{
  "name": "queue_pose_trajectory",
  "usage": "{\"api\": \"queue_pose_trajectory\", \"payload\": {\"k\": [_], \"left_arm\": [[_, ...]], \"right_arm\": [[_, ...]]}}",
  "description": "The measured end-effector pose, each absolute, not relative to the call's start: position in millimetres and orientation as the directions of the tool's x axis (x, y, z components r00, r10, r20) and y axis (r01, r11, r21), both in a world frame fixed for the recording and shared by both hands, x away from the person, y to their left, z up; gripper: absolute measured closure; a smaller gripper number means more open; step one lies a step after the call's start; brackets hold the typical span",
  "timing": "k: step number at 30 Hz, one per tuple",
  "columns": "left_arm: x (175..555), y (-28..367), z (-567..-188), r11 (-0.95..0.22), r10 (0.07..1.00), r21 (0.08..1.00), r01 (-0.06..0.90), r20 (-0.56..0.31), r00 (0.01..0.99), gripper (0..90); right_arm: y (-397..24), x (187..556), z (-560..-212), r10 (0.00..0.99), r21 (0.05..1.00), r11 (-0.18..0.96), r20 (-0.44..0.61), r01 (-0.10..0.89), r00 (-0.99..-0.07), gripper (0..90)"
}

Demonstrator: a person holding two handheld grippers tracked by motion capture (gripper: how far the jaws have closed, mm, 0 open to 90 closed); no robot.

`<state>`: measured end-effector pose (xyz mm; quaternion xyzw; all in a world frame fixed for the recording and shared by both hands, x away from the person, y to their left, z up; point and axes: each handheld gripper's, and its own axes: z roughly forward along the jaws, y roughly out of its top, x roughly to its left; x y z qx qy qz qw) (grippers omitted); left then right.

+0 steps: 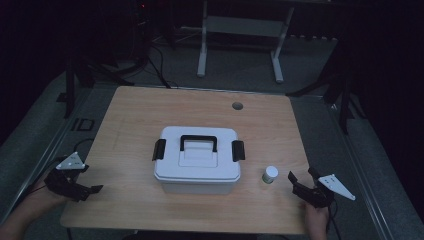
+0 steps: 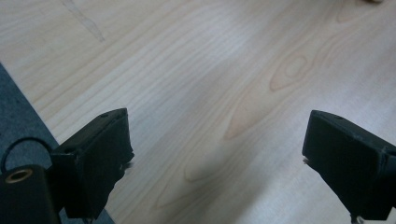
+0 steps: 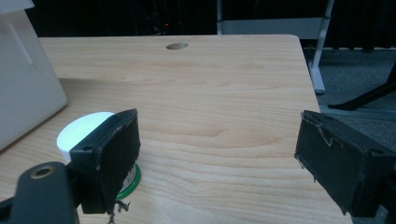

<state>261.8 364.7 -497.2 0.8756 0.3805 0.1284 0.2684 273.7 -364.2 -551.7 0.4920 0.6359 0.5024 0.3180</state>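
Note:
A white lidded box (image 1: 197, 159) with a black handle and two black side latches stands shut in the middle of the wooden table (image 1: 150, 110). Its corner (image 3: 25, 74) rises at the left of the right gripper view. A small white-capped bottle (image 1: 270, 174) stands just right of the box; its cap (image 3: 84, 128) peeks out behind my right gripper's left jaw. My right gripper (image 1: 303, 180) rests open at the table's front right, near the bottle. At the front left edge my left gripper (image 1: 89, 179) hangs open over bare wood (image 2: 224, 93), nothing between its jaws.
A round cable hole (image 1: 237, 106) sits in the table's far side. Beyond the table stand a white metal frame (image 1: 240, 45) and dark stands on grey floor. A person's hands hold both grippers at the near edge.

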Motion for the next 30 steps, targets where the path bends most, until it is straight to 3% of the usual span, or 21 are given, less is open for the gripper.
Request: {"api": "queue_pose_trajectory", "payload": {"k": [10,19,30], "left_arm": [[264,354,-488,-0.666,0.679,0.467,0.582,0.056,0.732,10.2],[276,341,-481,-0.769,0.619,0.257,0.585,0.073,0.782,10.1],[284,320,-462,-0.821,0.567,0.128,0.556,0.077,0.820,10.1]], "right_arm": [[-364,274,-552,0.945,0.949,0.006,0.097,0.316,-0.311,13.3],[-365,275,-552,0.946,0.946,0.003,0.103,0.325,-0.309,13.3],[-364,275,-553,0.945,0.943,0.010,0.100,0.333,-0.313,13.4]]}}
